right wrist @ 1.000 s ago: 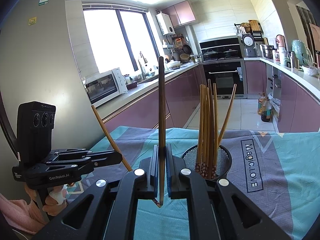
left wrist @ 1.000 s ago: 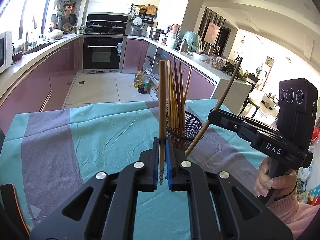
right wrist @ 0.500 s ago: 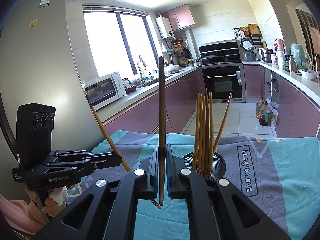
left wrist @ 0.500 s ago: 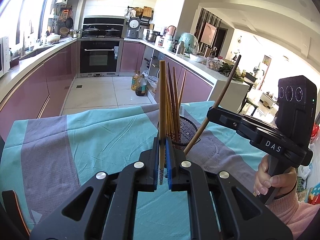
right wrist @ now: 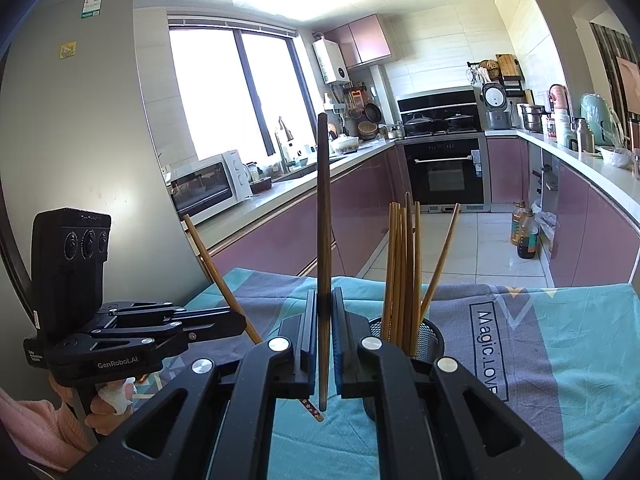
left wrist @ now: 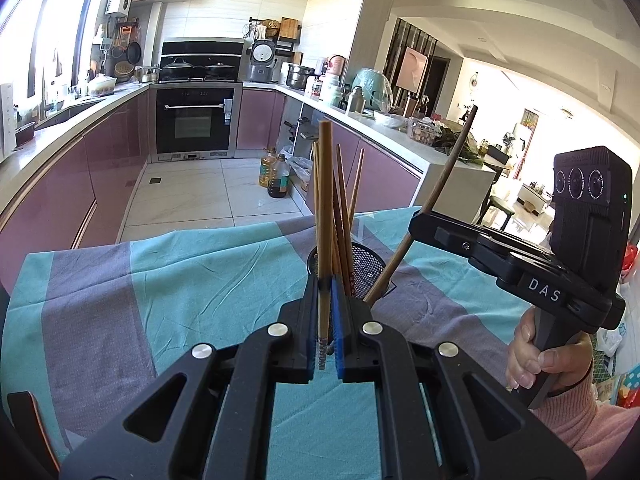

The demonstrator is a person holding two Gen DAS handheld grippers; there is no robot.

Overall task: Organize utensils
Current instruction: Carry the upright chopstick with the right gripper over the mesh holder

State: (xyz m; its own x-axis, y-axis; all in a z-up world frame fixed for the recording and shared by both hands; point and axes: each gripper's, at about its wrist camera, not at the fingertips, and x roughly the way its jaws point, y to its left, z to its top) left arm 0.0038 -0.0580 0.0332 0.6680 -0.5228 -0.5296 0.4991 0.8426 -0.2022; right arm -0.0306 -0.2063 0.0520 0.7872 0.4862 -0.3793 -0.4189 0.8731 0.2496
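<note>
Wooden chopstick upright, clamped between fingers.

"DAS" marks the right hand-held gripper; "GenRobot.AI" the left hand-held gripper; "Magic.LOVE" the tablecloth.

Two held chopsticks, one mesh holder, about six chopsticks in it, two oil bottles.

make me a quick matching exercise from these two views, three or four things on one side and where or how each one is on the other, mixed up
1. left gripper
2. right gripper
3. mesh holder
4. oil bottles

A. stands on the tablecloth, chopsticks inside
B. shut on a dark chopstick
C. on the kitchen floor
D. shut on a light chopstick with a patterned end

Pairs: 1-D, 2-B, 3-A, 4-C
</note>
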